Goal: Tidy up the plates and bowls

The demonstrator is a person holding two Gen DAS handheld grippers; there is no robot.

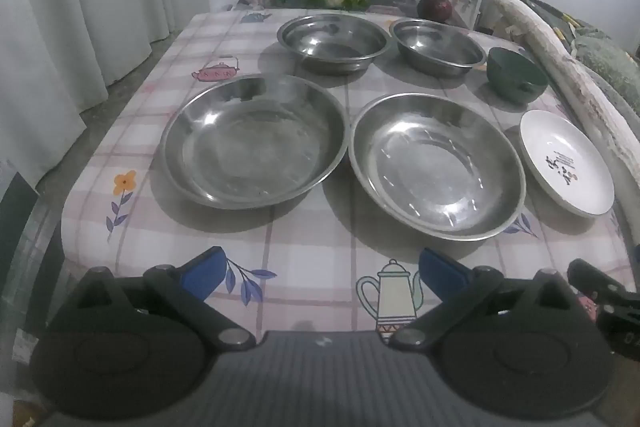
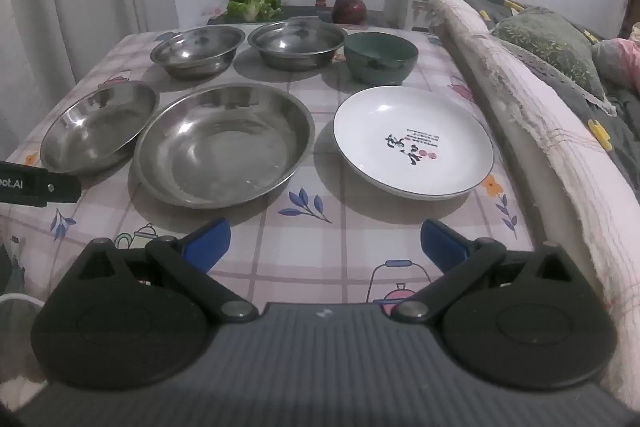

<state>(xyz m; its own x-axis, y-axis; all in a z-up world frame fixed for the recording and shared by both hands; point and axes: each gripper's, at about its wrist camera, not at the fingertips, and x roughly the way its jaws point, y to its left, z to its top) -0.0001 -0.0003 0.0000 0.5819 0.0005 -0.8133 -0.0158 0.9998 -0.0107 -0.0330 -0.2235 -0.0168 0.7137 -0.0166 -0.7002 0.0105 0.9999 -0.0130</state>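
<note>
Both tools are spread wide and hold nothing: the left tool (image 1: 320, 269) and the right tool (image 2: 326, 241) hover above the near edge of the surface (image 1: 312, 251), short of all dishes.

Near row: two steel plates (image 1: 254, 147) (image 1: 438, 167) almost rim to rim, and a white plate (image 2: 414, 143) just beside the padded rail (image 2: 520, 131). Far row: two steel bowls (image 1: 334, 41) (image 1: 438, 45) and a green bowl (image 2: 380, 57).

Probable hazards:
- Thin, sloped steel rims can slip from the pads.
- Lifting one steel plate may nudge its neighbour.
- Reaching the far row over the near row risks clipping a rim.
- The loose cloth may drag.
</note>
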